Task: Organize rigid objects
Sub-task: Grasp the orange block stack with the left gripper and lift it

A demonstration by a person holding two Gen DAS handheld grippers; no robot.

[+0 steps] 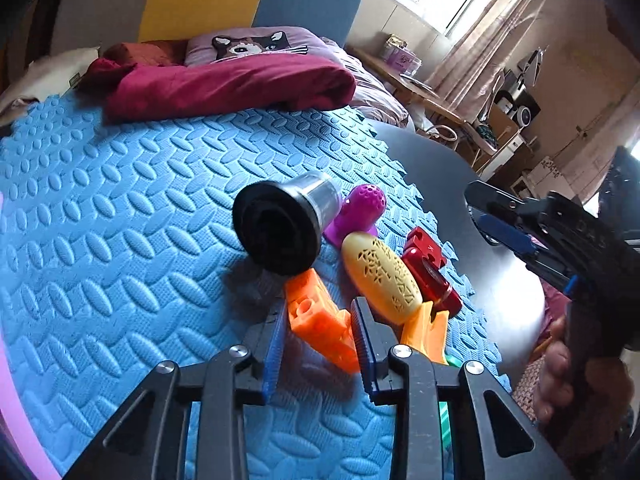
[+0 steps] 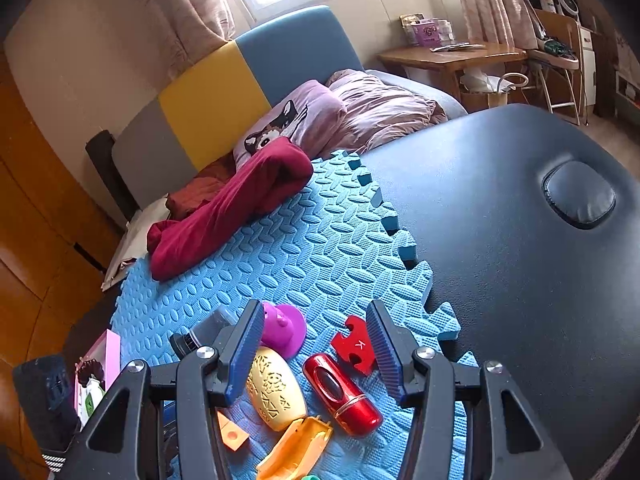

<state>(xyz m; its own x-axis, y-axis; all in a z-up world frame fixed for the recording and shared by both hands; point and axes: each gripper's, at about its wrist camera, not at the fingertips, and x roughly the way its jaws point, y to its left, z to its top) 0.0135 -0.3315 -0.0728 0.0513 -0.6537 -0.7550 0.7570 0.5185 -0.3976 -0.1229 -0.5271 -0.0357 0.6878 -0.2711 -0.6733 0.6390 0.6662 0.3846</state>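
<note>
In the left wrist view my left gripper (image 1: pixel 320 308) is shut on an orange block (image 1: pixel 316 316), its blue pads against both sides. Just beyond lie a black cylinder with a clear cup end (image 1: pixel 280 228), a purple perforated dome (image 1: pixel 360 212), a cream perforated oval (image 1: pixel 380 276), a red notched piece (image 1: pixel 424 248), a red capsule (image 1: pixel 436 288) and an orange-yellow case (image 1: pixel 428 332). My right gripper (image 2: pixel 314 304) hovers open over the cream oval (image 2: pixel 276 392) and the red capsule (image 2: pixel 340 392), holding nothing. It also shows at the right of the left wrist view, right gripper (image 1: pixel 478 208).
The objects lie on a blue foam mat (image 1: pixel 120 220) on a dark padded table (image 2: pixel 520 240). A maroon cloth (image 1: pixel 232 84) lies at the mat's far edge. A pink box (image 2: pixel 100 364) stands at the left. A person's hand (image 1: pixel 560 380) holds the right gripper.
</note>
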